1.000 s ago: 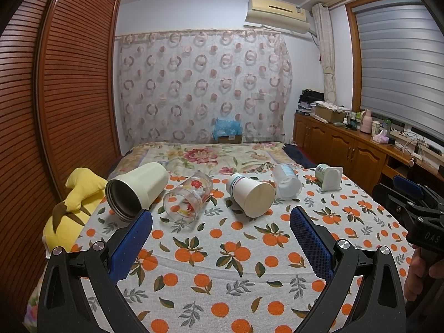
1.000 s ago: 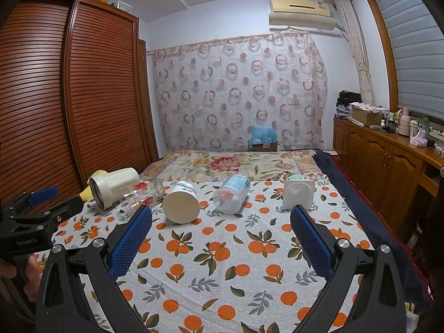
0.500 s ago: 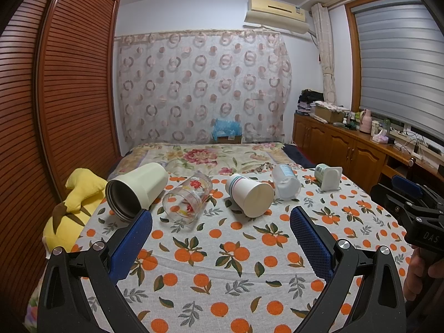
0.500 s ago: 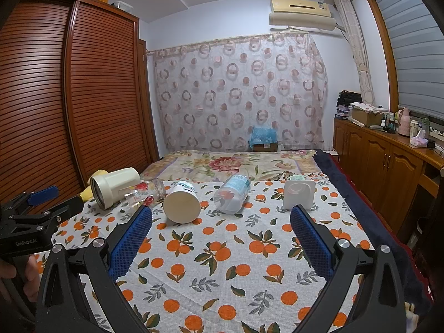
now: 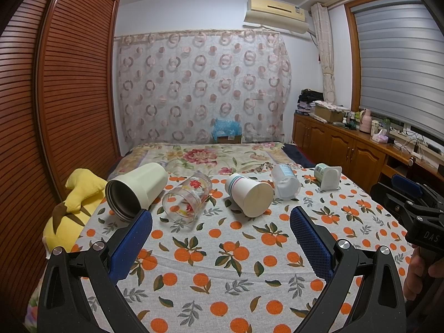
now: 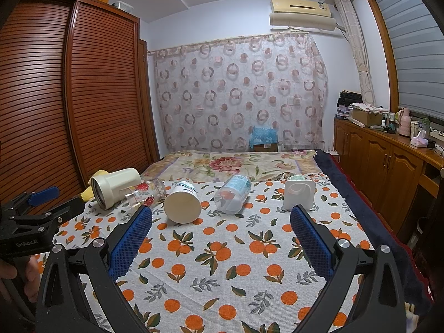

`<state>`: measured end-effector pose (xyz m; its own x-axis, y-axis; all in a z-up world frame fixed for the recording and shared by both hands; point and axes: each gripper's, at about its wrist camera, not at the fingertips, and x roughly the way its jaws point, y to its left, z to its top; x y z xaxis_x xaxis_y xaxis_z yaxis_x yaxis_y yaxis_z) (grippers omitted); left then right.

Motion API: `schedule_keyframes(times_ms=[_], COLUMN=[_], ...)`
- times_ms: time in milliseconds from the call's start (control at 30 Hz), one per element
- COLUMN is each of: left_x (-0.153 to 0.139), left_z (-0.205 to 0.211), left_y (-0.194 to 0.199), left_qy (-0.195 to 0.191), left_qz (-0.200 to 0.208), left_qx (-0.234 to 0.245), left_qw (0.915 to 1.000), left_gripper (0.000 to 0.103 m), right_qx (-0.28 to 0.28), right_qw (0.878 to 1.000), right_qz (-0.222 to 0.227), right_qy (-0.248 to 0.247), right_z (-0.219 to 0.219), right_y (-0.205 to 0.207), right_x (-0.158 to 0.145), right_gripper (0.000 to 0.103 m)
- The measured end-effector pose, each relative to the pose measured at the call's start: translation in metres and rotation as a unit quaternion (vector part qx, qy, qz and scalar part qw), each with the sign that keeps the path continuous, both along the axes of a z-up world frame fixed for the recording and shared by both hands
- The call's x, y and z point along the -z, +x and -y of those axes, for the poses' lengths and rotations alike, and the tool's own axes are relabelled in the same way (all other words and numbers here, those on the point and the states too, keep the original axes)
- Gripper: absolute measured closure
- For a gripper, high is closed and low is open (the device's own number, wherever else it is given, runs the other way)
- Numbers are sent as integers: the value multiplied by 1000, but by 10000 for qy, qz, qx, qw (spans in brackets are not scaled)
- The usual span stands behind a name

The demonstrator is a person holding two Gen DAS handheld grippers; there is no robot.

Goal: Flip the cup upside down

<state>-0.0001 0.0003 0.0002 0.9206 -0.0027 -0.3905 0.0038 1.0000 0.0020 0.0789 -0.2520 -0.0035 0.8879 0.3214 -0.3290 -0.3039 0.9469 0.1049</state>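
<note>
cups lie in a row of 5 across the middle of both frames, all on their sides on the orange-print cloth (image 5: 222, 249): the cream tumbler (image 5: 137, 187) at the left, then the clear floral glass (image 5: 187, 198), the paper cup (image 5: 249, 195), the clear plastic cup (image 5: 285, 181) and the square-based white cup (image 5: 328, 176) at the right. almost nothing has changed over the last 1 second; the cups sit at nearly the same spots in frame, so you have hardly closed in and no cup is touched. your left gripper (image 5: 220, 238) is spread wide and empty at the bottom of its frame, well short of the row. your right gripper (image 6: 220, 238) is likewise wide and empty, with the paper cup (image 6: 182, 204) above its left pad. none of the 5 is flipped, so the task is likely at its start. which cup you mean to take first cannot be told.
</note>
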Motion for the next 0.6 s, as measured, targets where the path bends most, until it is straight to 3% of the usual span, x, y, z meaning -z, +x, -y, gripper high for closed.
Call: schedule_keyframes(times_ms=[600], left_x=[0], left_z=[9], left_y=[0], left_qy=[-21], left_qz=[-90], left_qx=[49], left_qw=[9999], left_gripper=[7], right_qx=[2], right_qw=[10000], right_qz=[-83], right_qy=[-38], right_z=[0], right_y=[4], right_x=[-5], right_gripper=[2])
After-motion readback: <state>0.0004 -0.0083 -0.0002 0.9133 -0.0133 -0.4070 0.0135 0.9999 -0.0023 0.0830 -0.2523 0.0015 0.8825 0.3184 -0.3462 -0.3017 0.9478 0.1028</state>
